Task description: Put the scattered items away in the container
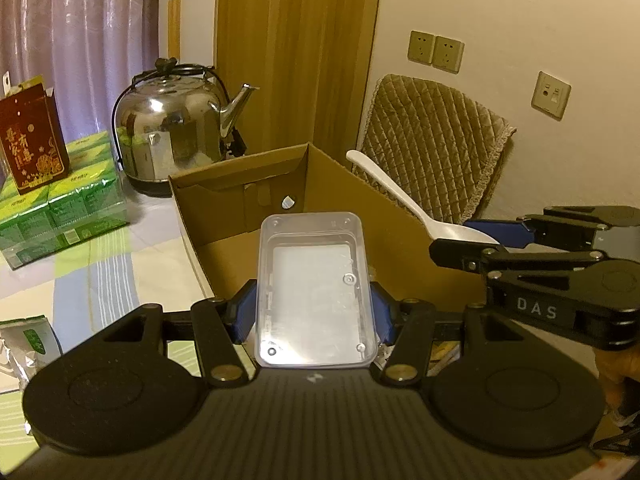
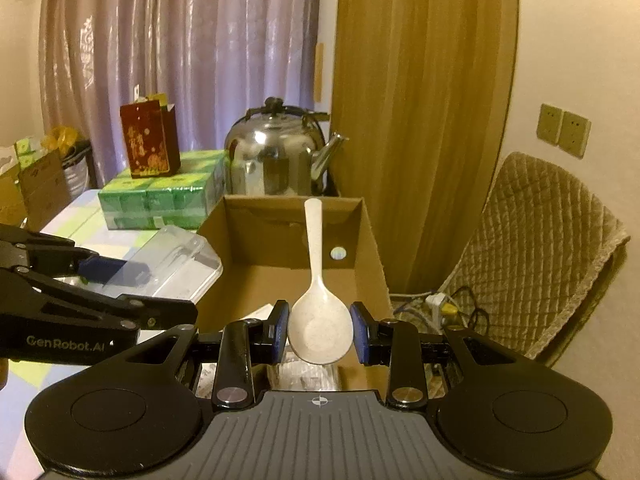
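Note:
An open cardboard box (image 1: pixel 400 236) (image 2: pixel 372 240) stands on the table. My left gripper (image 1: pixel 314 312) is shut on a clear plastic container (image 1: pixel 316 288), holding it over the box's near edge; the right wrist view shows the same container (image 2: pixel 180 264) at the box's left wall. My right gripper (image 2: pixel 320 332) is shut on the bowl of a white rice spoon (image 2: pixel 318 312), with the handle pointing forward over the box. From the left wrist view, the spoon (image 1: pixel 400 196) and right gripper (image 1: pixel 492 240) hover over the box's right wall.
A steel kettle (image 1: pixel 180 128) (image 2: pixel 276 160) stands behind the box. Green tissue packs (image 1: pixel 68 204) (image 2: pixel 164 196) carry a dark red carton (image 1: pixel 32 140) (image 2: pixel 148 144). A foil packet (image 1: pixel 28 344) lies at the near left. A quilted chair (image 1: pixel 432 140) (image 2: pixel 540 248) stands to the right.

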Available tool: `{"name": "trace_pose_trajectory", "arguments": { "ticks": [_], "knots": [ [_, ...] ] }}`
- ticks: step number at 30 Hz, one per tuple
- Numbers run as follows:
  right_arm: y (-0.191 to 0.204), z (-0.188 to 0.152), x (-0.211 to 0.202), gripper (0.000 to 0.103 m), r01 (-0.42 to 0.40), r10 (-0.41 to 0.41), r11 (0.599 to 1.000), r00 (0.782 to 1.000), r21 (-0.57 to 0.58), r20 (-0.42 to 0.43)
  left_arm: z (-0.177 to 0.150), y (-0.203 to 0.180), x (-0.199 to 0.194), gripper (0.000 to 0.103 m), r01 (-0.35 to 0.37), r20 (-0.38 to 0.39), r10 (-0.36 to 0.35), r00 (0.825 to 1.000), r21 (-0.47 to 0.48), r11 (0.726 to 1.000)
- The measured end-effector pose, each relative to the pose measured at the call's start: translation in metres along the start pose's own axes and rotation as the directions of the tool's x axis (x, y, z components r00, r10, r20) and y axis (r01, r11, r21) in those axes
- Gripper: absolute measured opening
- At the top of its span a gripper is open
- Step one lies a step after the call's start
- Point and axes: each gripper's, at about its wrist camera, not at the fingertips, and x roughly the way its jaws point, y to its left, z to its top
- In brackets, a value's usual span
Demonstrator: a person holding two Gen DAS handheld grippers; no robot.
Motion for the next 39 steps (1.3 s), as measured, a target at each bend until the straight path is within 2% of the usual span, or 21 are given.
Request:
{"name": "trace_pose_trajectory", "arguments": {
  "ticks": [6, 24, 39],
  "knots": [
    [-0.003, -0.001, 0.015, 0.03, -0.013, 0.013, 1.0, 0.999, -0.009, -0.038, -0.003, 0.009, 0.013, 0.052, 0.009, -0.031, -0.01, 0.999, -0.038, 0.999],
    [-0.011, -0.006, 0.068, 0.03, -0.043, 0.043, 0.999, 0.992, -0.001, -0.116, 0.004, 0.015, 0.059, 0.052, 0.024, -0.098, -0.026, 0.995, -0.029, 0.999],
    [-0.014, -0.005, 0.08, 0.03, -0.038, 0.036, 0.999, 0.99, -0.009, -0.134, 0.004, 0.016, 0.074, 0.052, 0.014, -0.128, -0.015, 0.992, -0.014, 1.0]
  ]
}}
